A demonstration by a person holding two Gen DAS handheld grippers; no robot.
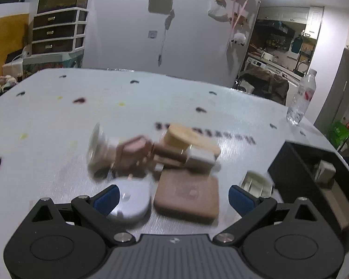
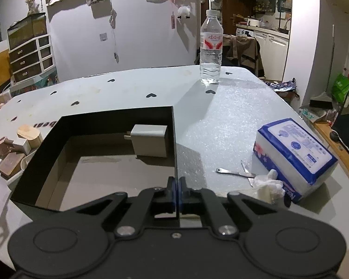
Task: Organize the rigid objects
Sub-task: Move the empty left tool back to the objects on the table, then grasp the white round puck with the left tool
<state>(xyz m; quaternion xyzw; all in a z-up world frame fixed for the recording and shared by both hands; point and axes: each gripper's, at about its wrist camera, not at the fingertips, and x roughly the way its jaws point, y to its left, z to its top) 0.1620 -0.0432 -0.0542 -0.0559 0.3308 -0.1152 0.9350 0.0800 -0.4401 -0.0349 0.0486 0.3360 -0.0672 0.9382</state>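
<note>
My left gripper (image 1: 172, 197) is open and empty, just above a pile of small rigid objects: a brown square case (image 1: 188, 197) between the fingers, a round white case (image 1: 130, 200) by the left finger, a wooden cylinder (image 1: 186, 137), a white block (image 1: 201, 158), a pink piece (image 1: 132, 151) and a clear cup (image 1: 96, 146). My right gripper (image 2: 176, 189) is shut on the right wall of the black box (image 2: 174, 139). A white charger (image 2: 150, 143) lies inside the box. The pile also shows in the right wrist view (image 2: 11, 153), left of the box.
A water bottle (image 2: 210, 48) stands at the table's far side. A blue tissue pack (image 2: 295, 155), a crumpled tissue (image 2: 267, 183) and a metal tool (image 2: 235, 173) lie right of the box. A white ribbed piece (image 1: 256, 182) lies by the box's corner (image 1: 290, 162).
</note>
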